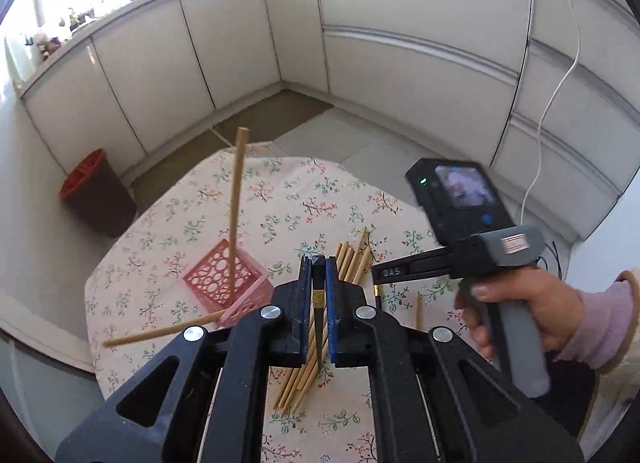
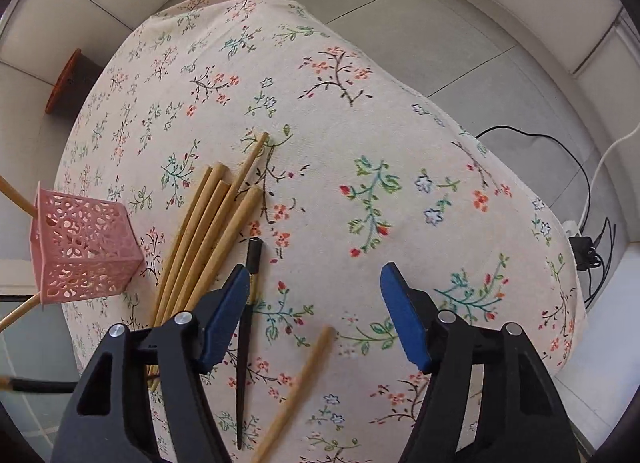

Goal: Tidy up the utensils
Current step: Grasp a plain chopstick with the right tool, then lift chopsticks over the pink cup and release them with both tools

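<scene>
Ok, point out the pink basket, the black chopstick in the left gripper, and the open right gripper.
pink basket [image 1: 224, 279]: left wrist view, its perforated side wall.
black chopstick [image 1: 319, 303]: left wrist view, shaft between the pads.
right gripper [image 2: 314, 315]: right wrist view, midway between fingertips.

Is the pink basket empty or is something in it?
Not empty. The pink basket has one wooden chopstick standing up in it, poking high above the rim.

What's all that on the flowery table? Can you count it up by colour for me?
Pink basket: 1
Tan wooden chopsticks: 8 (5 bundled, 1 loose, 1 standing in the basket, 1 lying beside it)
Black chopsticks: 2 (1 on the cloth, 1 in the left gripper)
Total: 11
</scene>
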Tool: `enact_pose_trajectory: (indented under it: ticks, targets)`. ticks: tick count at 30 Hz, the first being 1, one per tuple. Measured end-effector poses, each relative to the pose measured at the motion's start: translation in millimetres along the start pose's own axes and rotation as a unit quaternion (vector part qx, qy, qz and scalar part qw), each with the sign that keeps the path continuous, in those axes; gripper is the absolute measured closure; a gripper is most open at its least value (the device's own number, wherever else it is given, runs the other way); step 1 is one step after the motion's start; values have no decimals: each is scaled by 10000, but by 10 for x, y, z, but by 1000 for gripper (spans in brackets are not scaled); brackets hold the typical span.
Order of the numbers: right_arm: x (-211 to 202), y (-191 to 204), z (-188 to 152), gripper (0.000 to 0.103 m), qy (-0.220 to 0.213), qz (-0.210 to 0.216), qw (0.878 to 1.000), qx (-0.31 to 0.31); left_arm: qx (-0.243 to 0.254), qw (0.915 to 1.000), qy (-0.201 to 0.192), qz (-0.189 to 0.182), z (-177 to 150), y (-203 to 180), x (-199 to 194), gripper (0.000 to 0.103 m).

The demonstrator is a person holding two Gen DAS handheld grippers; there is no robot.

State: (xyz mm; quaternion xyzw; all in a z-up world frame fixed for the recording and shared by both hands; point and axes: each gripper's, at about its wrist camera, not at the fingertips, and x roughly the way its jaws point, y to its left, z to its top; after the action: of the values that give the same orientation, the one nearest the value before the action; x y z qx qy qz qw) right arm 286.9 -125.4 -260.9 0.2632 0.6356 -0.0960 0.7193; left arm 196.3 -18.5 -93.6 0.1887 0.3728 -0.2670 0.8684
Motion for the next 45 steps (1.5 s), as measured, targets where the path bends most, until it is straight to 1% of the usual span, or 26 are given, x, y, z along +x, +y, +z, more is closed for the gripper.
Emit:
enact_pose_trajectory:
  ticks: [2, 4, 5, 6, 7, 9, 11, 13, 15, 17, 19, 23, 25, 30, 33, 36, 40, 45]
  targets:
    - [49, 133, -24, 38, -71, -326, 9994, -120, -126, 9997, -228, 24, -66, 43, -241, 97]
    - [78, 236, -39, 39, -173, -557, 9981, -182, -240, 9990, -369, 16, -117, 92, -395, 97]
    - [79, 275, -55, 49, -258, -680, 9972, -168, -281, 9987, -424, 35, -130, 103, -443, 97]
    - [84, 312, -69, 65, -333, -748, 9965, -186, -321, 9984, -468, 40, -138, 118, -483, 97]
    - [87, 351, -85, 69, -415, -847, 9953, -217, -376, 9980, -515, 48, -140, 131, -518, 97]
    - [92, 401, -103, 90, -509, -762, 9954, -286, -498, 9968, -618, 46, -141, 157, -589, 97]
    - [87, 382, -110, 94, -539, -476, 9972, -189, -610, 9957, -698, 49, -145, 198, -651, 97]
    - [52, 354, -120, 96, -656, -129, 9977, -114, -703, 9945, -769, 81, -171, 233, -733, 97]
    - [-48, 323, -149, 96, -843, 102, 9963, -120, -781, 9933, -844, 64, -207, 283, -796, 97]
    - [-178, 267, -185, 96, -921, 326, 9952, -81, -868, 9921, -910, 51, -221, 318, -865, 97]
    - [-342, 245, -215, 96, -1020, 639, 9927, -5, -932, 9910, -953, 77, -228, 359, -902, 97]
    - [-758, 236, -258, 96, -1340, 1053, 9854, -1, -1069, 9890, -1021, 61, -233, 395, -963, 97]
    - [-933, 272, -254, 96, -1486, 1185, 9817, -60, -1107, 9881, -1065, 98, -231, 401, -996, 97]
    - [-1465, 204, -443, 96, -1931, 1377, 9709, -325, -1227, 9844, -1260, 73, -188, 425, -1120, 97]
    - [-1830, 168, -548, 96, -2275, 1470, 9614, -488, -1310, 9820, -1357, 99, -130, 451, -1167, 97]
    - [-2185, 140, -560, 96, -2580, 1626, 9505, -588, -1442, 9790, -1428, 169, -62, 509, -1190, 97]
    - [-2561, 132, -526, 96, -2817, 1871, 9387, -673, -1746, 9729, -1495, 265, 15, 638, -1193, 97]
    - [-2818, 204, -491, 96, -2989, 2042, 9286, -818, -2098, 9646, -1535, 445, 93, 797, -1151, 97]
